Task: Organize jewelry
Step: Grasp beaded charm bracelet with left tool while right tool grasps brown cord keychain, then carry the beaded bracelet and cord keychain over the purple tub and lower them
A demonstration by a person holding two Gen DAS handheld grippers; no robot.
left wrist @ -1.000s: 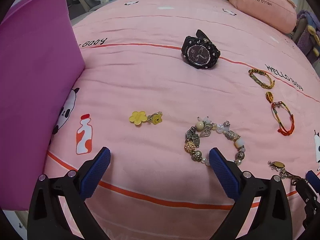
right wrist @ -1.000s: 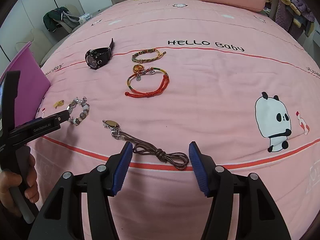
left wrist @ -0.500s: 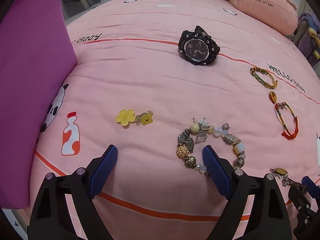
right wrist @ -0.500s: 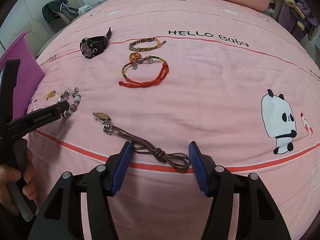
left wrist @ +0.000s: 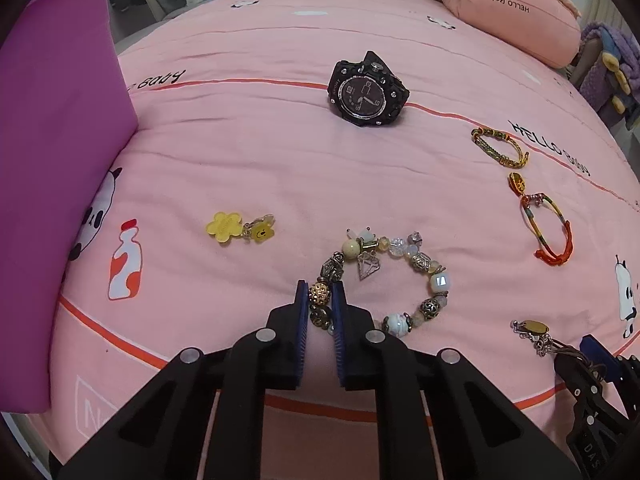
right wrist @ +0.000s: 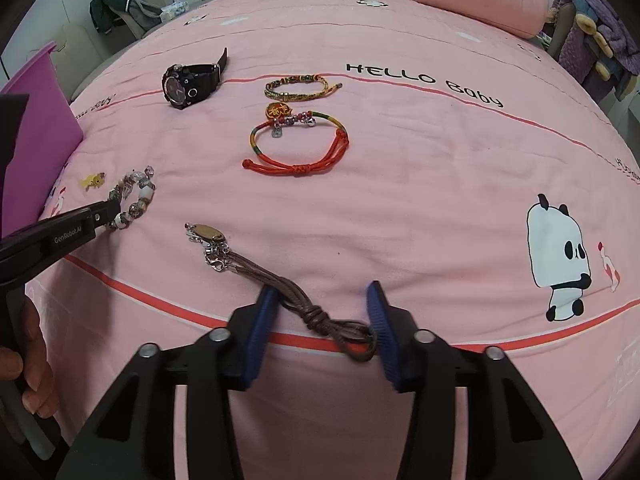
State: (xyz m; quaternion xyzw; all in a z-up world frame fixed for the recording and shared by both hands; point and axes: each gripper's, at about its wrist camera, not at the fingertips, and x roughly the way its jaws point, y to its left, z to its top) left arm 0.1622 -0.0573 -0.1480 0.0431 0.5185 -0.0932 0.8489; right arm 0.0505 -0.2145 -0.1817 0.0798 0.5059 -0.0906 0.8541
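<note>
Purple box (left wrist: 52,184) stands at bed's left edge. Beaded bracelet (left wrist: 384,276) lies near bed's front edge, left of centre: loose, bumpy, likely to droop when lifted; best taken on one large bead. Left hand-held gripper (left wrist: 320,300), jaws just closed, pinches gold bead, pitched steeply down. Brown cord bracelet (right wrist: 280,280), right of it at front edge: soft, light, knot gives purchase. Right hand-held gripper (right wrist: 320,312) closing, jaws straddling cord, not yet pressing; tilted steeply down.
</note>
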